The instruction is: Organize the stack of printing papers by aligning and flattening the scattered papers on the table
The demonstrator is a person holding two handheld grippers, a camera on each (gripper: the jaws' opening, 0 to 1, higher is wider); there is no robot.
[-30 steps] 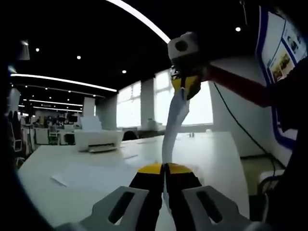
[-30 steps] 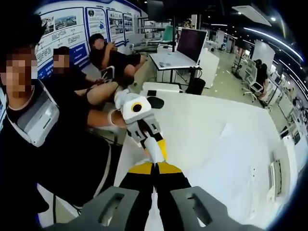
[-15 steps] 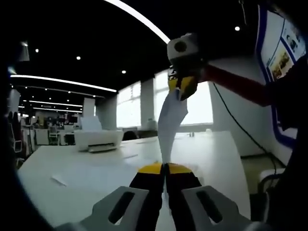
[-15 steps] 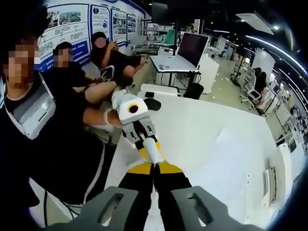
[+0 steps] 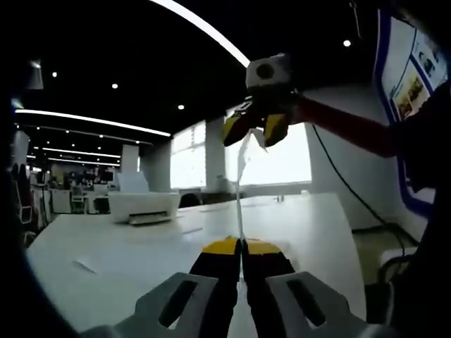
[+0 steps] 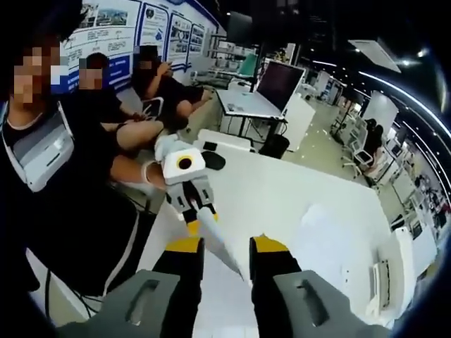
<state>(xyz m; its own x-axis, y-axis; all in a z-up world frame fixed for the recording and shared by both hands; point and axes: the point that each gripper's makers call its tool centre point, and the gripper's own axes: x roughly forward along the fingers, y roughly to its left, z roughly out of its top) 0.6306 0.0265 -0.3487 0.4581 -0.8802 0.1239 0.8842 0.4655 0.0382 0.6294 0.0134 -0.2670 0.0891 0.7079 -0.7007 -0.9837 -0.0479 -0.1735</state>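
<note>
Paper (image 5: 241, 184) rises edge-on from the left gripper (image 5: 242, 248) in the left gripper view, a thin white sheet standing almost upright above the white table (image 5: 310, 232). That gripper's yellow-tipped jaws are pressed together on the sheet's lower edge. At the sheet's upper end hangs the right gripper (image 5: 255, 131), entering from the upper right, its two yellow tips spread apart to either side of the paper's top without clamping it. A red sleeve (image 5: 345, 127) runs from it towards the right edge. On the table to the left sits a white printer (image 5: 144, 205), and flat white sheets (image 5: 141, 246) lie on the tabletop in front of it. Bright windows (image 5: 282, 155) stand behind the table, under a dark ceiling with light strips.

From the right gripper view, the right gripper (image 6: 227, 255) has its jaws parted, a clear gap between the yellow tips. The paper (image 6: 222, 243) slants through that gap as a narrow white strip, running up and left to the left gripper (image 6: 198, 212), whose jaws are closed on its far end. A hand (image 6: 144, 171) holds that gripper at the table's edge (image 6: 158, 225). More white sheets (image 6: 331, 239) lie spread on the tabletop to the right, and the printer (image 6: 394, 271) is at the far right. A person in dark clothing (image 6: 63, 183) stands on the left, and two more people (image 6: 141, 91) sit behind. A monitor (image 6: 278, 81) stands on a desk further back.
</note>
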